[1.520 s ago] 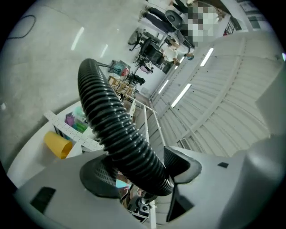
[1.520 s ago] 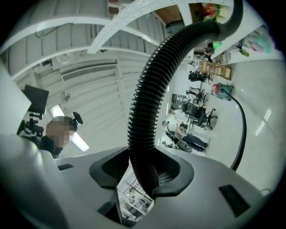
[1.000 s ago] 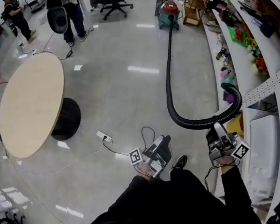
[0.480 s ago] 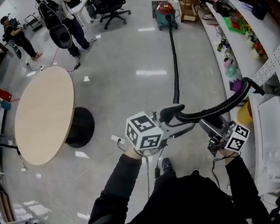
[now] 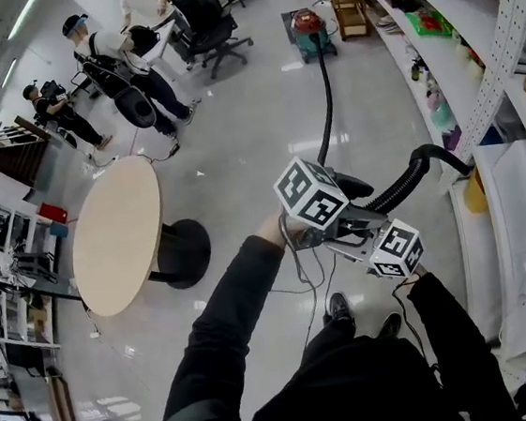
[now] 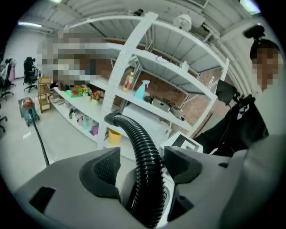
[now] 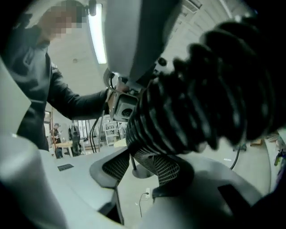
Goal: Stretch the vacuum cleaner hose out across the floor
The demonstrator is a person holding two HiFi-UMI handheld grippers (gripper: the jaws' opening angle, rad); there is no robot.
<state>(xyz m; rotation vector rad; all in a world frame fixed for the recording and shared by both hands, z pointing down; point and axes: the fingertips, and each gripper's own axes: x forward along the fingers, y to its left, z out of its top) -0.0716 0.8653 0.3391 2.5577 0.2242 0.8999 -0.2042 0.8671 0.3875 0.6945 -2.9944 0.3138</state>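
Left gripper view: left gripper (image 6: pixel 145 164) fingers (image 6: pixel 106 167) are spread wide, and the black corrugated vacuum hose (image 6: pixel 143 141) is passed loosely between them. Right gripper (image 7: pixel 139 166) fingers are pinched on the hose, which is trailed toward 12 o'clock to the red vacuum cleaner (image 5: pixel 306 28).

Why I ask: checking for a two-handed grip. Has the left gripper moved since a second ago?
Yes. In the head view the left gripper rose from beside the shoe, below the round table, up to the hose, now between its open jaws.
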